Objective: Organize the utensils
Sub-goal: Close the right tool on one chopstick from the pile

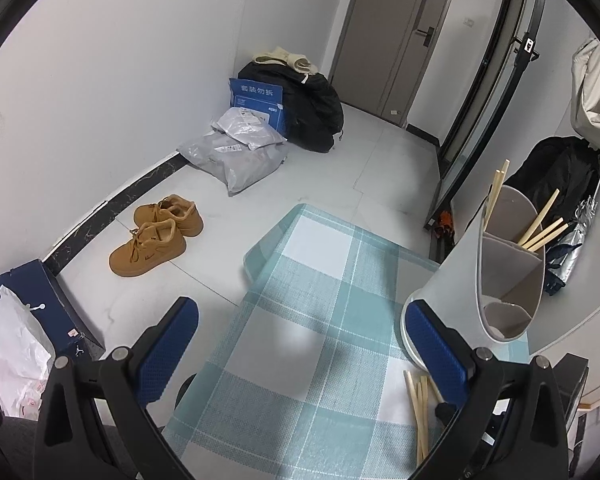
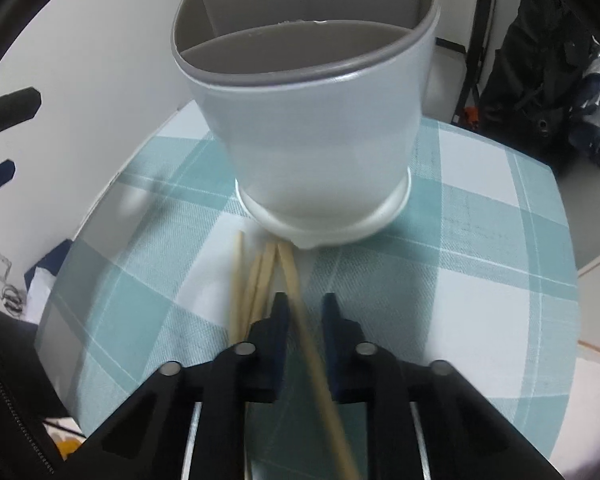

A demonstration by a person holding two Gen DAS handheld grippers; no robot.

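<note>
We see the right hand-held gripper (image 2: 305, 308) low centre in its view, with one chopstick (image 2: 300, 304) passing between the fingers; they stand close around it, but a gap shows on each side, so we cannot tell if it is clamped. That chopstick's long axis runs from lower right of the frame up toward the holder (image 2: 320, 148), its far tip nearly at the holder's base, just right of the loose chopsticks (image 2: 256, 280) lying on the table (image 2: 480, 240). They point roughly the same way, toward the holder. The left hand-held gripper (image 1: 300, 344) has fingers wide apart, holding nothing, with the holder at right of its view and chopsticks already standing in the far compartment. Risks, as we judge: the grip is off the stick's middle, so it could pivot or slip on lifting; the tip could catch the holder's base or rim and tip it; neighbouring sticks could get dragged along.
</note>
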